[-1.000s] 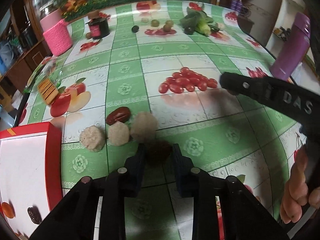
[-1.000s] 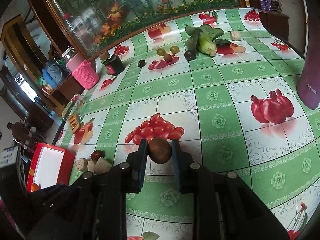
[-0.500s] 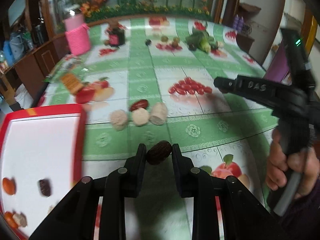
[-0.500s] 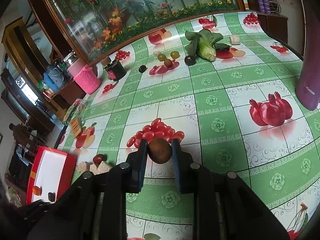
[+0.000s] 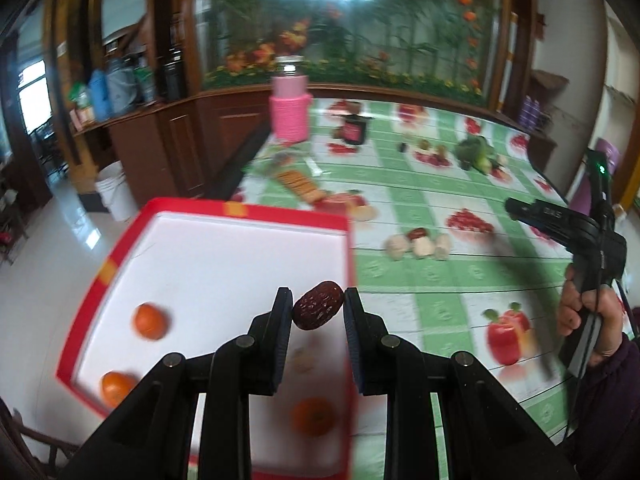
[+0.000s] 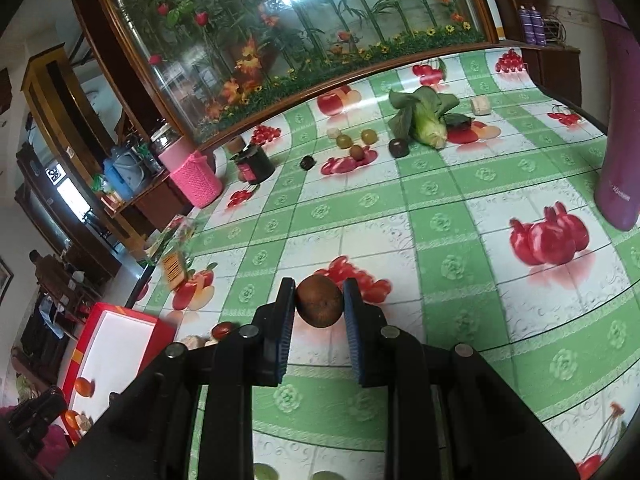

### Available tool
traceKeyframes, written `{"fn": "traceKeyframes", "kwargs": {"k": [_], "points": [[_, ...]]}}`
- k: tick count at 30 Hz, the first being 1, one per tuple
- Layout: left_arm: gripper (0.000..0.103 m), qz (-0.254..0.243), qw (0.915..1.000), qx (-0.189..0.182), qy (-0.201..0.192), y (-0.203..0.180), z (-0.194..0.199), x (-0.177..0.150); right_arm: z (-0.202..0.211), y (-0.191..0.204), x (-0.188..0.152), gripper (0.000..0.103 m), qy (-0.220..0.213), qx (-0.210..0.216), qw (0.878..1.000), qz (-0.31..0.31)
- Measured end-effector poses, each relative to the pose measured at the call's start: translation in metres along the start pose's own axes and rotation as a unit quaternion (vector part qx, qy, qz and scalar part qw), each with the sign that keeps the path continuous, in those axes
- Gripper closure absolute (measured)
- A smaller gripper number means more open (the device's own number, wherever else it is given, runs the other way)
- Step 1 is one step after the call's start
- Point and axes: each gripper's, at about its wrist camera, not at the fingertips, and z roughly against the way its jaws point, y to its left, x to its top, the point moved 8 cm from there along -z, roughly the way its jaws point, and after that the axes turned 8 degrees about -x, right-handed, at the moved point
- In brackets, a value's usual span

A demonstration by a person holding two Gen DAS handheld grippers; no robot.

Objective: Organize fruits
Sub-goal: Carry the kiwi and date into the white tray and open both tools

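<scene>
My left gripper (image 5: 318, 307) is shut on a wrinkled dark red date (image 5: 319, 305) and hangs over the right side of the red-rimmed white tray (image 5: 224, 210). Three oranges lie in the tray, one of them (image 5: 149, 320) at its left. In the right wrist view my right gripper (image 6: 319, 306) is shut on a round brown fruit (image 6: 319, 306) above the green checked tablecloth (image 6: 432, 208). A red date (image 5: 417, 233) and three pale pieces (image 5: 424, 246) lie on the cloth right of the tray.
A pink knitted jar (image 5: 289, 109) and a dark jar (image 5: 355, 131) stand at the back. Greens (image 6: 424, 120) and small round fruits (image 6: 356, 142) lie far off. A purple bottle (image 6: 620, 128) rises at the right edge. A hand (image 5: 588, 312) holds the right gripper's handle.
My left gripper has lifted the dark date off the cloth and swung left over the tray. The right gripper has stayed nearly still with its brown fruit.
</scene>
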Motion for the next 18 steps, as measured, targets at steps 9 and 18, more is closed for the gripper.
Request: {"fn": "traceKeyframes", "kwargs": {"k": [9,18], "points": [[0.078,0.043,0.9987,0.022,-0.015,0.053,0.016,-0.01,0.025,0.068,-0.032,0.077,-0.001,0.066,0.998,0.011],[0.078,0.065,0.9973,0.026,-0.023,0.087,0.024,-0.02,0.052,0.199,-0.092,0.077,0.039,0.161,0.979,0.122]]}}
